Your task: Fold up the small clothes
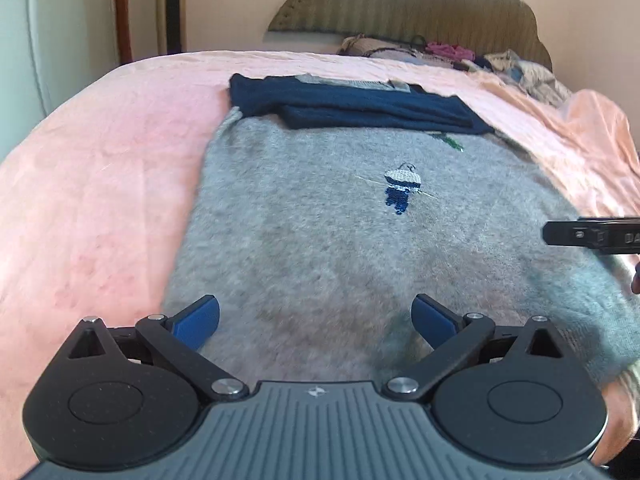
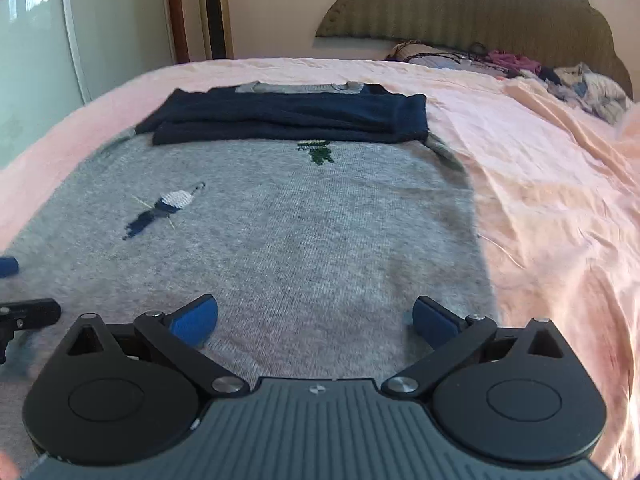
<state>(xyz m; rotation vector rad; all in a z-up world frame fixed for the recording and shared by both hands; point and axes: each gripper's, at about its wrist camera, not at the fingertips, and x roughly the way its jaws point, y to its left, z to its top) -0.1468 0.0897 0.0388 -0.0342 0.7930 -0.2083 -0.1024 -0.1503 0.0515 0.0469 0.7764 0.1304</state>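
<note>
sweater [image 1: 320, 248]: grey, navy sleeves, embroidered figure | bedsheet [image 1: 100, 184]: pink | headboard [image 1: 400, 8]: olive

I am seeing a bed with a pink sheet [image 2: 540, 200] lying wrinkled toward its right side. An olive scalloped headboard [image 2: 480, 4] is standing at the far end. A heap of mixed fabrics [image 2: 580, 80] is lying beneath it. A gold-trimmed column [image 2: 214, 8] is standing by the wall.

The left gripper [image 1: 316, 320] is spread wide, its blue pads [image 1: 198, 322] far apart and holding nothing. The right gripper [image 2: 316, 318] is likewise spread wide and holds nothing. The two sit side by side, near each other.
</note>
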